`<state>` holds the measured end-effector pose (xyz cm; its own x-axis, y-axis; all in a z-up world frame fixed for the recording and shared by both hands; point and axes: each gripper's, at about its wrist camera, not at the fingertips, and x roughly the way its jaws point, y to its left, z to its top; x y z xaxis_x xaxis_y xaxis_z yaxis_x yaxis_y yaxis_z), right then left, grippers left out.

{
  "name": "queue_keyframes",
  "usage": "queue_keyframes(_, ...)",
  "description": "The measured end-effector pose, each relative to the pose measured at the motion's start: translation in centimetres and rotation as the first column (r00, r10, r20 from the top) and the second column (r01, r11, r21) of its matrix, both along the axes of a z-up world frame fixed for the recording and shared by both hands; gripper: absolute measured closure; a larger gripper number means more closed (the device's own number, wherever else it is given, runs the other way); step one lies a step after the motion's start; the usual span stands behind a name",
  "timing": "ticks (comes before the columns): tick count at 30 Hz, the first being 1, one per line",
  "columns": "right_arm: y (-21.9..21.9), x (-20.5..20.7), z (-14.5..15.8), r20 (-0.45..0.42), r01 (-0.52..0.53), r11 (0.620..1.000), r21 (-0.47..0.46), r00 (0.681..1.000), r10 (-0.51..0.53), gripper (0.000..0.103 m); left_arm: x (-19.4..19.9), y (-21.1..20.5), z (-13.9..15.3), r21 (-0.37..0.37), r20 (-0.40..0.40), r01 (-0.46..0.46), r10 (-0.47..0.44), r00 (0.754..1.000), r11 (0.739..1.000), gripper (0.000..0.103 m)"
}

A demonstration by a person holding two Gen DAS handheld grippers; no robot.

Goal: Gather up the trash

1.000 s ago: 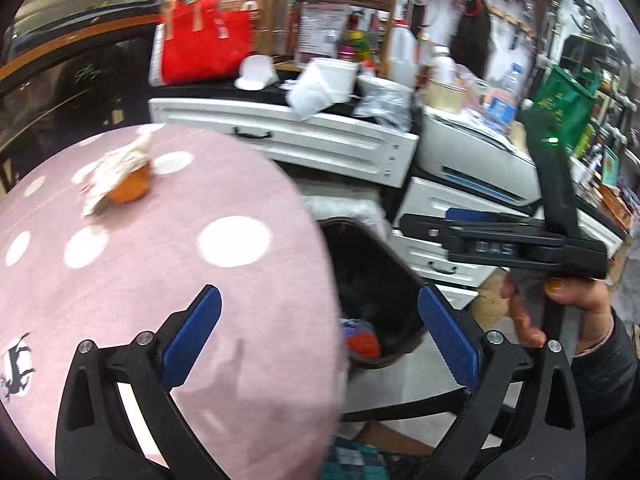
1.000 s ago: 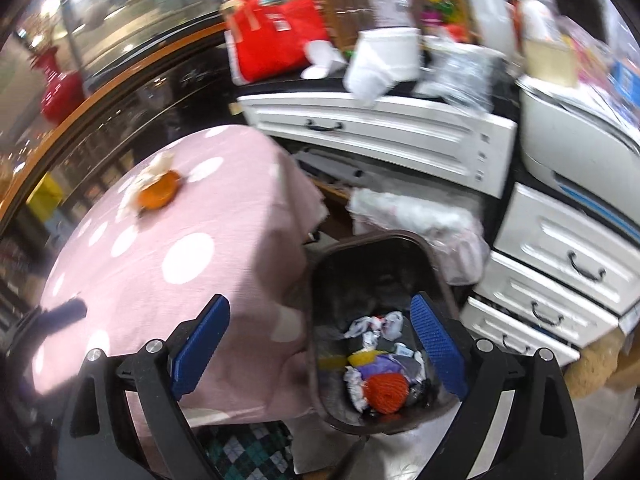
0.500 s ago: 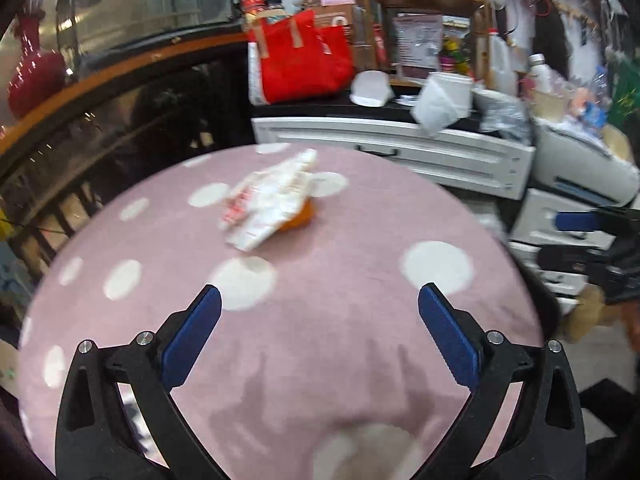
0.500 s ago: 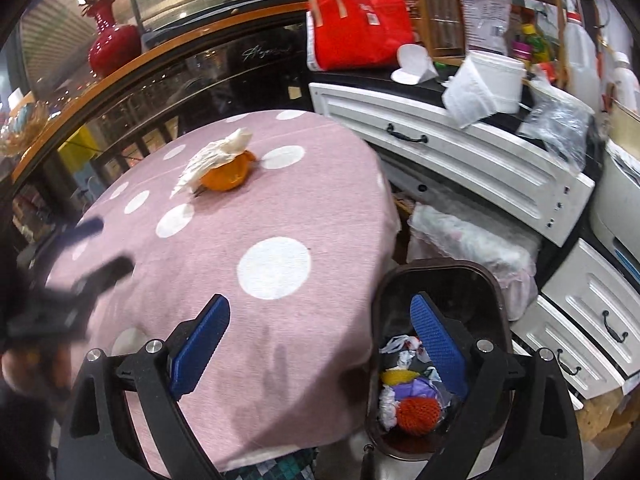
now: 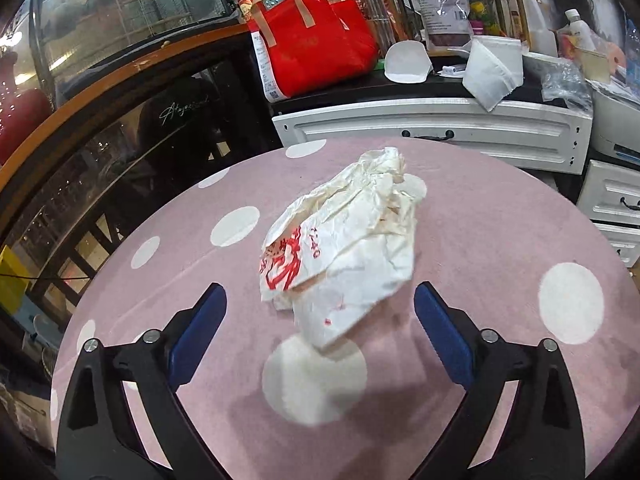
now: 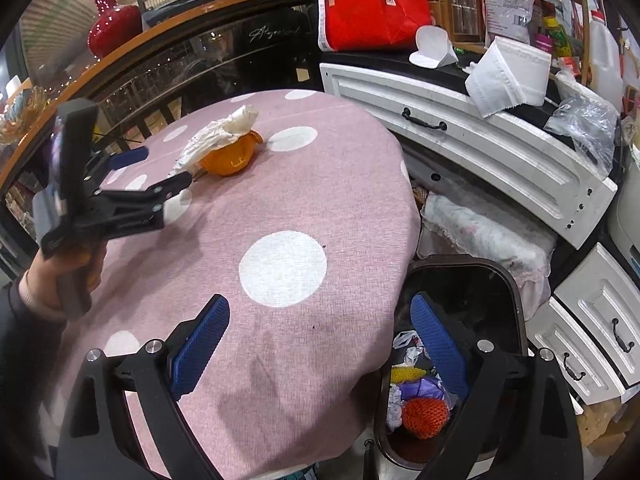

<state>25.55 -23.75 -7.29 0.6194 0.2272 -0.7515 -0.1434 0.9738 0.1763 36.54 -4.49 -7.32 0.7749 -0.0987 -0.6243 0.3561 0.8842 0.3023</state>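
Near the table's (image 5: 520, 220) far edge, the left tongs (image 5: 320, 316), just narrowing, flank a crumpled wrapper (image 5: 348, 240) untouched; right tongs (image 6: 320, 344) gape empty.

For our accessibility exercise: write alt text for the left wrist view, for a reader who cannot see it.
A crumpled white paper wrapper with red print lies on a pink polka-dot tablecloth, just ahead of the open left gripper, whose jaws have just been closing slightly without touching it. Behind, a red bag stands on a cluttered counter.
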Motion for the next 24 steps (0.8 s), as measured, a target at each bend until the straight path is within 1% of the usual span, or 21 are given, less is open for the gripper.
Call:
queue_keyframes(1, 0.1, 0.2, -0.1, -0.005, 0.0, 1.0, -0.001, 1.0, 0.0, 0.013, 0.5, -0.1, -0.2, 0.002, -0.003, 0.002, -0.002, 1.0, 1.0, 0.016)
queue_keyframes(2, 0.2, 0.5, -0.2, -0.009, -0.001, 1.0, -0.001, 1.0, 0.001, 0.012, 0.8, -0.1, -0.3, -0.001, -0.007, 0.003, -0.003, 1.0, 1.0, 0.022)
queue_keyframes(3, 0.3, 0.7, -0.3, -0.012, -0.002, 1.0, -0.002, 1.0, 0.002, 0.012, 1.2, 0.0, -0.4, -0.013, -0.014, 0.006, -0.006, 1.0, 1.0, 0.031)
queue_keyframes(4, 0.5, 1.0, -0.4, -0.015, -0.005, 1.0, -0.004, 1.0, 0.005, 0.012, 1.5, 0.2, -0.5, -0.029, -0.025, 0.009, -0.009, 1.0, 1.0, 0.037)
queue_keyframes(5, 0.6, 1.2, -0.5, -0.017, -0.008, 1.0, -0.008, 1.0, 0.007, 0.012, 1.7, 0.3, -0.6, -0.041, -0.035, 0.008, -0.009, 0.999, 0.999, 0.047)
queue_keyframes(6, 0.7, 1.3, -0.5, -0.017, -0.01, 1.0, -0.012, 1.0, 0.01, 0.012, 2.0, 0.4, -0.6, -0.056, -0.045, 0.003, -0.006, 0.999, 0.998, 0.055)
queue_keyframes(7, 1.0, 1.6, -0.6, -0.019, -0.013, 1.0, -0.016, 1.0, 0.013, 0.012, 2.1, 0.7, -0.6, -0.073, -0.049, -0.004, 0.0, 0.999, 0.997, 0.059)
queue_keyframes(8, 1.2, 1.8, -0.6, -0.02, -0.018, 1.0, -0.017, 1.0, 0.017, 0.012, 2.2, 0.8, -0.5, -0.085, -0.049, -0.008, 0.004, 0.999, 0.996, 0.067)
queue_keyframes(9, 1.3, 2.0, -0.7, -0.022, -0.023, 1.0, -0.016, 1.0, 0.022, 0.012, 2.2, 1.2, -0.4, -0.098, -0.047, -0.016, 0.011, 0.999, 0.995, 0.077)
queue_keyframes(11, 1.9, 2.4, -0.7, -0.02, -0.035, 0.999, -0.021, 0.999, 0.035, 0.012, 2.2, 1.6, -0.3, -0.107, -0.044, -0.036, 0.031, 0.999, 0.994, 0.086)
queue_keyframes(12, 2.1, 2.6, -0.7, -0.017, -0.039, 0.999, -0.024, 0.999, 0.039, 0.012, 2.2, 1.8, -0.1, -0.116, -0.042, -0.044, 0.039, 0.998, 0.992, 0.088)
queue_keyframes(18, 4.4, 4.4, -0.1, 0.008, -0.076, 0.997, -0.032, 0.997, 0.077, 0.013, 1.1, 4.6, 2.0, -0.208, -0.012, -0.119, 0.12, 0.993, 0.971, 0.094)
queue_keyframes(24, 8.1, 6.8, 0.9, 0.048, -0.164, 0.984, -0.069, 0.985, 0.167, 0.013, -1.0, 6.9, 3.9, -0.254, 0.016, -0.153, 0.162, 0.987, 0.955, 0.095)
